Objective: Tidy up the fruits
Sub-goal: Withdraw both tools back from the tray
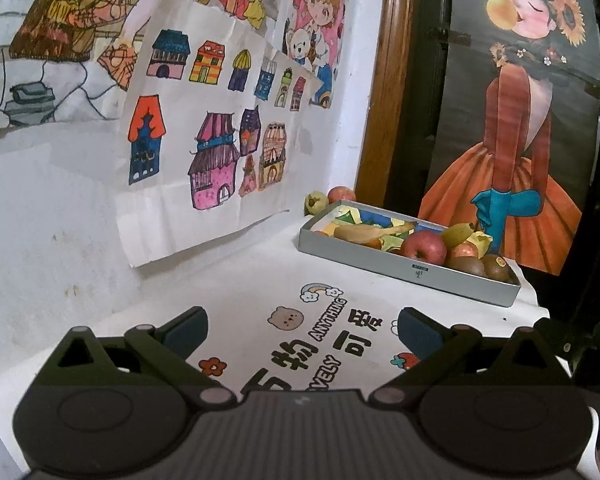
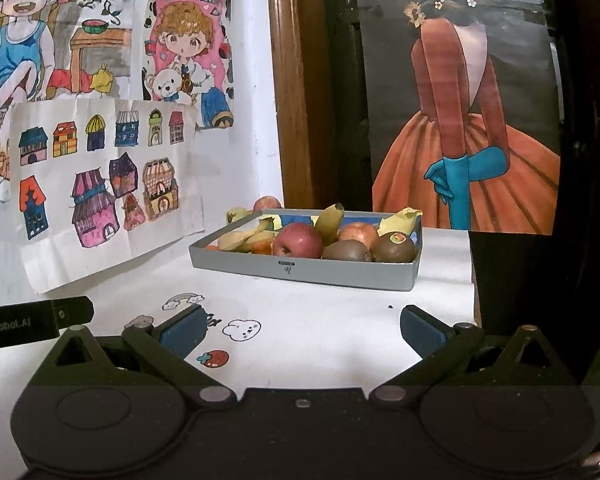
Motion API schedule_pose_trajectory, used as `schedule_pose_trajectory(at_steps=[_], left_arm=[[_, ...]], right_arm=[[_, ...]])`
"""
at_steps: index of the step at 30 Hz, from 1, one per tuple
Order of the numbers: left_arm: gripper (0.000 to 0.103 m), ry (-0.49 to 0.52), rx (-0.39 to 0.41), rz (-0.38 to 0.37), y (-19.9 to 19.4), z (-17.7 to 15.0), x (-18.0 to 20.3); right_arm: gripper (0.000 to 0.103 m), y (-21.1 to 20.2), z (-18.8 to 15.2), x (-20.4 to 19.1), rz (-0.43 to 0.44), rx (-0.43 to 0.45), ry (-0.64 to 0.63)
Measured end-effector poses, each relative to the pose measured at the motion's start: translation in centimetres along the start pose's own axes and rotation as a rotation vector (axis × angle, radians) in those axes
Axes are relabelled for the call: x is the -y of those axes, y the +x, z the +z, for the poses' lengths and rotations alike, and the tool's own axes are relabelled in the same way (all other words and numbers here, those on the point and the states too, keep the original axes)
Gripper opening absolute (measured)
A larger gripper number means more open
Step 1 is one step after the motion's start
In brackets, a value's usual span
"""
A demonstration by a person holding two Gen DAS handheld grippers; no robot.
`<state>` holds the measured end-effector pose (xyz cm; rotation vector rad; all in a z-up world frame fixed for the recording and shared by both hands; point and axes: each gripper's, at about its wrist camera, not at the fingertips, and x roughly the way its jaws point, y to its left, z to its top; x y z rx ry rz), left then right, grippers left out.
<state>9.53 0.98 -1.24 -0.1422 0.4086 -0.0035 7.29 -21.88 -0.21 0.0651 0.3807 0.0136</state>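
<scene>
Two fruits (image 2: 254,207) are lying behind the grey tray (image 2: 300,270), which is holding apples, kiwis and bananas. Both the left gripper (image 1: 302,330) and right gripper (image 2: 300,330) are hovering wide open, holding nothing. Round, smooth apples are probably rolling easily, so gripping across the middle seems safest.

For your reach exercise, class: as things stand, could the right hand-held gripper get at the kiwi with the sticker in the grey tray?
Probably yes. The right hand-held gripper is open and empty, facing the grey tray across bare tabletop. The stickered kiwi sits at the tray's near right corner, above the low wall, though another kiwi crowds its left side.
</scene>
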Motion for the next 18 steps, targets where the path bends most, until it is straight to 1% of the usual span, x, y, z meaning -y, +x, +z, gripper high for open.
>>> schedule_pose_trajectory(at_steps=[5, 11, 18], left_arm=[[0.103, -0.008, -0.020, -0.007, 0.53, -0.11, -0.25], [0.103, -0.005, -0.021, -0.017, 0.76, -0.17, -0.30], [0.103, -0.014, -0.036, -0.007, 0.92, -0.21, -0.47]], right_arm=[[0.102, 0.16, -0.14, -0.06, 0.004, -0.007, -0.001], [0.102, 0.29, -0.26, -0.28, 0.005, -0.013, -0.006], [0.102, 0.49, -0.38, -0.49, 0.016, -0.023, -0.012]])
